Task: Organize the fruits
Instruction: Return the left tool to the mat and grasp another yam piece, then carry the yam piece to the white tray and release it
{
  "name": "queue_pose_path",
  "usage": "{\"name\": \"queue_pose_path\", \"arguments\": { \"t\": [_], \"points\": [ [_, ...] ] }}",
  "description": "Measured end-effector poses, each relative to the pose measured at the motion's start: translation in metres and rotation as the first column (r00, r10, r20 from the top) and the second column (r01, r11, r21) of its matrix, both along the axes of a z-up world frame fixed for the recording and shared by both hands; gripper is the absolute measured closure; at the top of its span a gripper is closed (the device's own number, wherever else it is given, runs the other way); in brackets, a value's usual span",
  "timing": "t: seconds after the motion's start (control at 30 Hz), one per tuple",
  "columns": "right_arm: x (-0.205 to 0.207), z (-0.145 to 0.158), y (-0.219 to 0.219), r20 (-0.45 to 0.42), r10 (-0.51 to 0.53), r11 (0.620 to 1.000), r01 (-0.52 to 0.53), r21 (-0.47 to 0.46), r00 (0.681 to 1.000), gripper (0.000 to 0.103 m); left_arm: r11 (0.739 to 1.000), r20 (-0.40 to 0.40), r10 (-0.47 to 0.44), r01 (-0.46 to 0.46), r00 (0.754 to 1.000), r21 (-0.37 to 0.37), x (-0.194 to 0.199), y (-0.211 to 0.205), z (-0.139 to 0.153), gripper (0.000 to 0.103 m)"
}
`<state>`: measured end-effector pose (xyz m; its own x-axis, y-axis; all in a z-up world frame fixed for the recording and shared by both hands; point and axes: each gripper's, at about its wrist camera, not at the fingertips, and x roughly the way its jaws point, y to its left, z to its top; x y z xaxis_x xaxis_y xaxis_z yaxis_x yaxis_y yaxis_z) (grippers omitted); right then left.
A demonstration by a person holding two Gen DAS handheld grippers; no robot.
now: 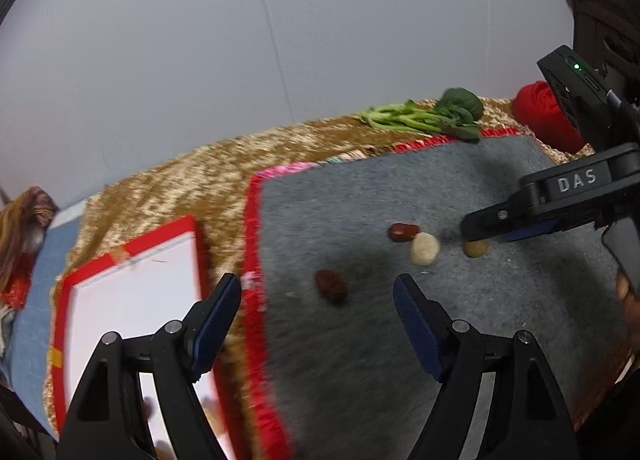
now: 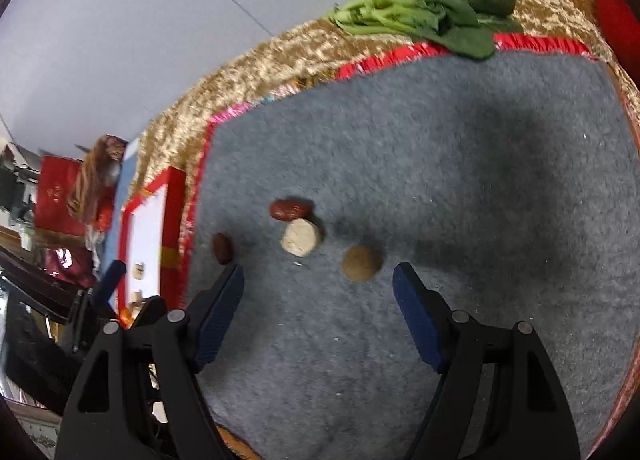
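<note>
Grey mat [image 2: 440, 180] red-edged; dark-red dates [image 2: 291, 209]; green leaves [image 2: 460, 0].

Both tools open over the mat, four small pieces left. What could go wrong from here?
1. The red date touches the pale round; closing on one could knock the other away.
2. The brown ball looks round and may roll when a finger nudges it.
3. The right tool and left tool work the same small cluster, with the dark date close by, so they could collide.
</note>
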<state>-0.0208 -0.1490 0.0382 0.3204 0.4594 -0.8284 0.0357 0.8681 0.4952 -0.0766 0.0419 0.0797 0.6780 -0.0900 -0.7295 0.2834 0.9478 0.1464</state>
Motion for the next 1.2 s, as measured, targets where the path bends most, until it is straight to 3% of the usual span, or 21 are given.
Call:
{"name": "queue_pose_path", "arguments": {
  "t": [0.07, 0.2, 0.3, 0.37, 0.43, 0.47, 0.5, 0.83, 1.0, 1.13, 1.2],
  "points": [
    [0.003, -0.005, -0.002, -0.004, -0.012, 1.0, 0.012, 0.005, 1.0, 0.026, 1.0, -0.028, -0.002, 0.001, 1.0, -0.023, 0.007, -0.003, -0.004, 0.025],
    [0.01, -0.018, 0.007, -0.034, 0.019, 0.999, -0.02, -0.034, 0.999, 0.049, 0.998, -0.058, -0.001, -0.003, 0.998, -0.062, 0.012, -0.001, -0.006, 0.025],
    [0.014, -0.027, 0.02, -0.048, 0.061, 0.988, -0.068, -0.142, 0.997, 0.055, 0.996, -0.066, -0.012, 0.006, 0.998, -0.089, 0.011, 0.002, -0.007, 0.025],
    [0.014, -0.028, 0.022, -0.044, 0.065, 0.983, -0.072, -0.167, 0.997, 0.056, 0.993, -0.081, -0.039, 0.029, 0.996, -0.117, 0.011, 0.001, -0.008, 0.025],
    [0.012, -0.026, 0.022, -0.028, 0.076, 0.971, -0.081, -0.225, 0.997, 0.066, 0.99, -0.096, -0.065, 0.053, 0.993, -0.13, 0.011, -0.004, -0.011, 0.025],
    [0.011, -0.026, 0.021, -0.026, 0.078, 0.966, -0.082, -0.245, 0.997, 0.076, 0.989, -0.103, -0.082, 0.068, 0.991, -0.132, 0.011, -0.009, -0.012, 0.025],
    [0.01, -0.027, 0.018, -0.023, 0.073, 0.969, -0.076, -0.234, 0.997, 0.078, 0.988, -0.106, -0.095, 0.081, 0.99, -0.13, 0.011, -0.013, -0.014, 0.025],
    [0.001, -0.002, -0.044, 0.042, -0.051, 0.992, 0.055, -0.114, 0.998, 0.078, 0.98, -0.131, -0.146, 0.125, 0.981, -0.155, 0.032, -0.049, -0.035, 0.026],
    [-0.001, 0.004, -0.061, 0.056, -0.076, 0.992, 0.081, -0.095, 0.996, 0.078, 0.982, -0.172, -0.122, 0.095, 0.978, -0.161, 0.048, -0.056, -0.053, 0.045],
    [-0.005, 0.003, -0.065, 0.046, -0.071, 0.994, 0.075, -0.084, 0.996, 0.078, 0.985, -0.179, -0.095, 0.066, 0.979, -0.162, 0.056, -0.06, -0.06, 0.051],
    [-0.005, 0.003, -0.066, 0.045, -0.07, 0.994, 0.074, -0.082, 0.997, 0.078, 0.984, -0.172, -0.093, 0.064, 0.981, -0.164, 0.059, -0.062, -0.062, 0.062]
  ]
}}
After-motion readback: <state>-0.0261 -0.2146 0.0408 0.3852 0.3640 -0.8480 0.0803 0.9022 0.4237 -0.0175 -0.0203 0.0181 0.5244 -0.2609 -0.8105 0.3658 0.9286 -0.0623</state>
